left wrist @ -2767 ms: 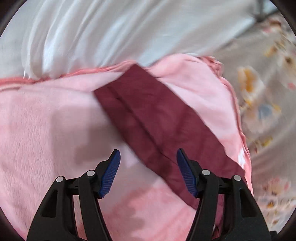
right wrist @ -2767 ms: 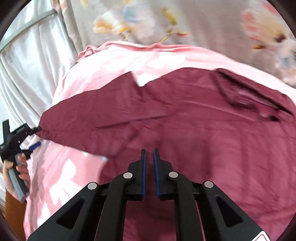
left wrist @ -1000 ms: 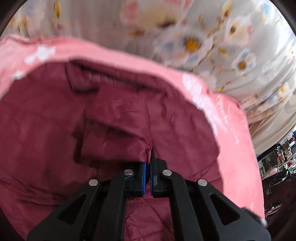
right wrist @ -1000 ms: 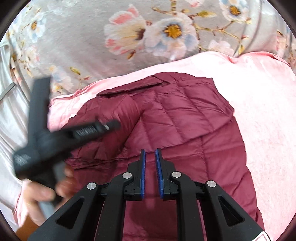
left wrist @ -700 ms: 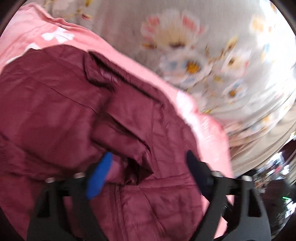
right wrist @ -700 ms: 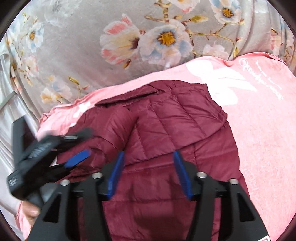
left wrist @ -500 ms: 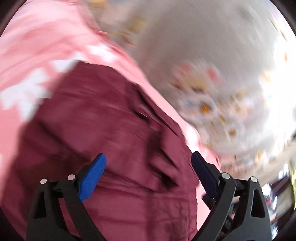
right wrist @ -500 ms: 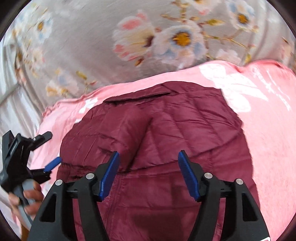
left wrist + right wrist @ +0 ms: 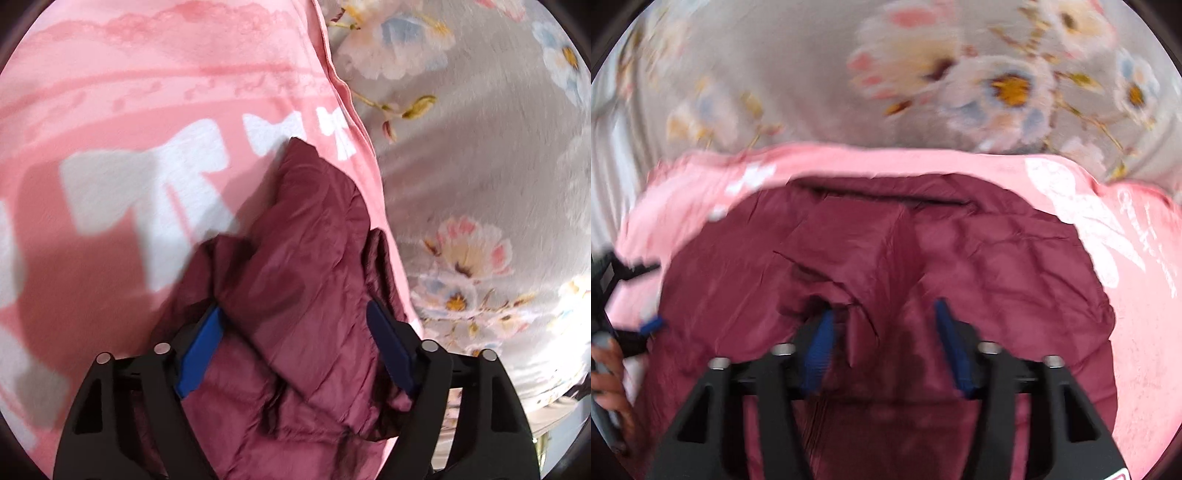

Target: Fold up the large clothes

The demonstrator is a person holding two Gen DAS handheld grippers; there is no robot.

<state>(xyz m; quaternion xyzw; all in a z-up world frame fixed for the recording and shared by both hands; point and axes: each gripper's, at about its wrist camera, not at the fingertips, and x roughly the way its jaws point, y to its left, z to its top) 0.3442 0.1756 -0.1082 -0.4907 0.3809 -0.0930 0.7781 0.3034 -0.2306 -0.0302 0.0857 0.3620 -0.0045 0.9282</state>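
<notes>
Maroon puffer jacket (image 9: pixel 886 258) partly folded, on pink blanket (image 9: pixel 1145 314).
Sleeves folded inward; body fold outstanding, in my judgement. Left gripper (image 9: pixel 295 343) and right gripper (image 9: pixel 882 332): jaws apart, closing astride fabric, nothing gripped. Floral bedding (image 9: pixel 812 74) at 12 o'clock.

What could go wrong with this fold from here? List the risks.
1. The left gripper is closing over a bunched ridge of the maroon puffer jacket; it may catch several layers and drag the fold askew.
2. The right gripper is closing near a loose crease; a shallow pinch on slick fabric may slip.
3. The jacket lies close to the pink blanket edge and could slide off.
</notes>
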